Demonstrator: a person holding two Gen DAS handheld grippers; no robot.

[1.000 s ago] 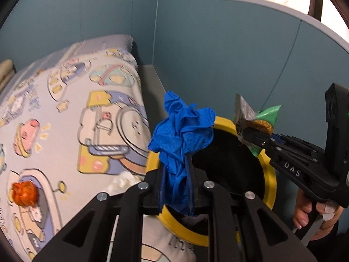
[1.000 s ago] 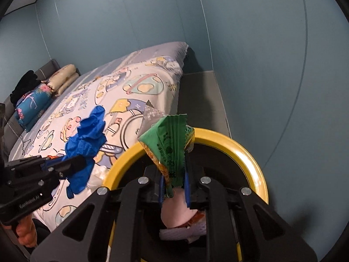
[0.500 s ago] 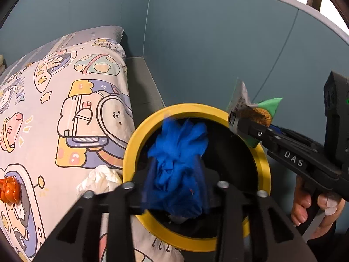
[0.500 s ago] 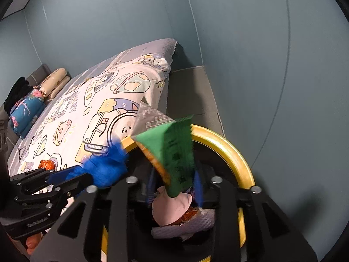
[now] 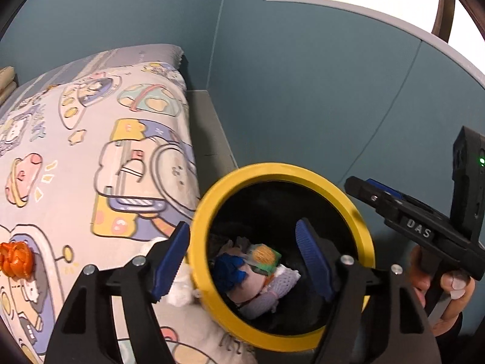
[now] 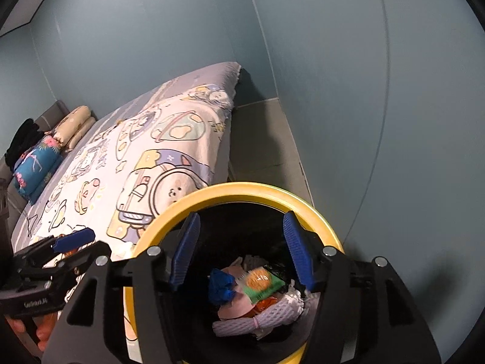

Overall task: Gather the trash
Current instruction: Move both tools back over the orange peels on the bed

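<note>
Beside the bin (image 5: 357, 212), on its left, runs the bed (image 5: 91, 166) with its cartoon-print cover; a teal wall (image 5: 303, 91) rises behind the bin, and a strip of grey floor (image 6: 266, 145) lies between wall and bed. At the bed's far end from the bin, the right wrist view shows rolled pillows (image 6: 72, 127) and a blue flowered cushion (image 6: 36, 166). Black inside with a yellow rim, the bin stands against the bed's near corner. Above its mouth hang both grippers. The left gripper (image 5: 242, 257) has just been opening, its blue pads spread wide with nothing between them. The right gripper (image 6: 242, 248) has likewise just been opening and holds nothing; in the left wrist view it reaches in from the bin's right, gripped by a hand (image 5: 442, 285).

Down inside the bin lies the trash: a white foam net (image 6: 272, 312) at the bottom, a pink piece (image 6: 233, 306) on it, the green snack wrapper (image 6: 262, 282) on top, and the crumpled blue glove (image 6: 221, 285) just left of the wrapper. On the bed, against the bin's left side, sits a white crumpled tissue (image 5: 182, 285); farther left of the bin lies an orange lump (image 5: 15, 259).
</note>
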